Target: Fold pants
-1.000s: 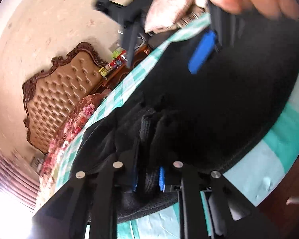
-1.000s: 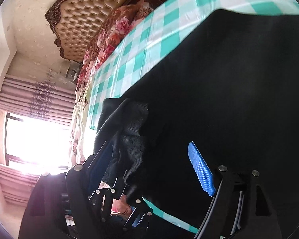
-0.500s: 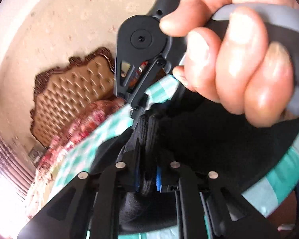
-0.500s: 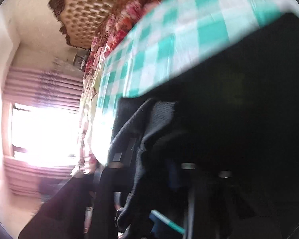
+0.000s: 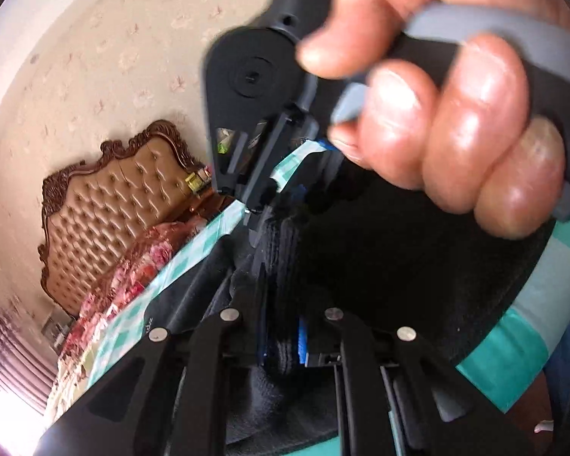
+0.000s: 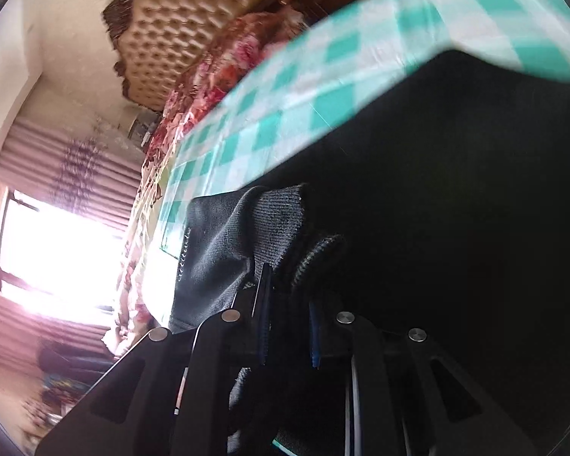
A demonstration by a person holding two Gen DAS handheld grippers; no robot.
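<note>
Black knit pants (image 5: 380,266) lie across the teal-and-white checked cloth (image 5: 532,334), long axis not readable. Left hand-held gripper (image 5: 281,326) is clamped on a bunched ribbed edge. Right hand-held gripper (image 6: 287,326), gripped by a person's hand (image 5: 456,114), pinches the ribbed band (image 6: 281,220) too.

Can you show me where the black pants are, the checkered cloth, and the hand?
black pants (image 6: 456,190): right wrist view, flat dark fabric.
checkered cloth (image 6: 285,106): right wrist view, bare teal-and-white squares.
hand (image 5: 456,114): left wrist view, curled knuckles.
</note>
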